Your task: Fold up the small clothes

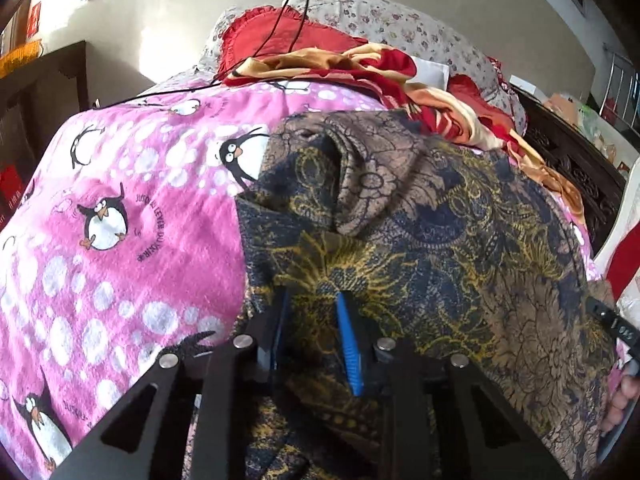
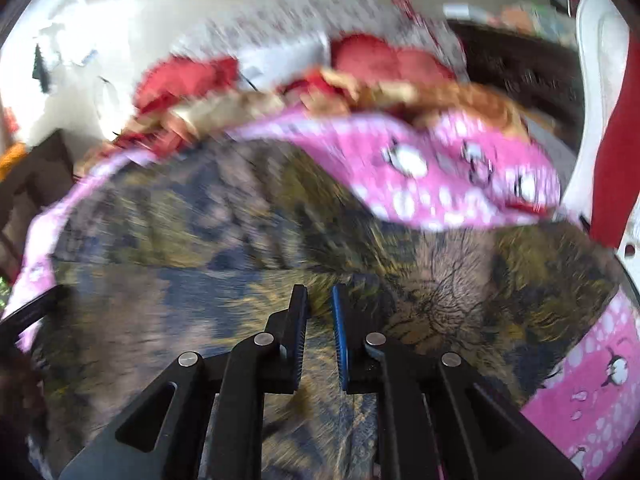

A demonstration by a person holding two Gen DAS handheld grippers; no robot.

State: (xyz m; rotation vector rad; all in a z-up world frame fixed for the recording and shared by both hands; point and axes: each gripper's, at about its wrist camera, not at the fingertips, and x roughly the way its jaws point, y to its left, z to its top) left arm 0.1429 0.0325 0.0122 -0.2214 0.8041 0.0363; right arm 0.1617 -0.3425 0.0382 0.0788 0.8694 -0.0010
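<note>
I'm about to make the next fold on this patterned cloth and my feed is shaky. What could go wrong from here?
1. The left claw has patterned cloth bunched between its fingers; it may drag several layers and spoil the fold.
2. The right claw seems to pinch only a thin ridge of cloth, which could slip out.
3. The pink penguin blanket underneath is soft and could get caught up too.

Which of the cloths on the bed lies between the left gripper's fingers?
The dark patterned garment, navy and brown with yellow flowers. The pink penguin blanket lies spread beneath it, and the red and gold cloth is bunched farther back by the pillows.
</note>
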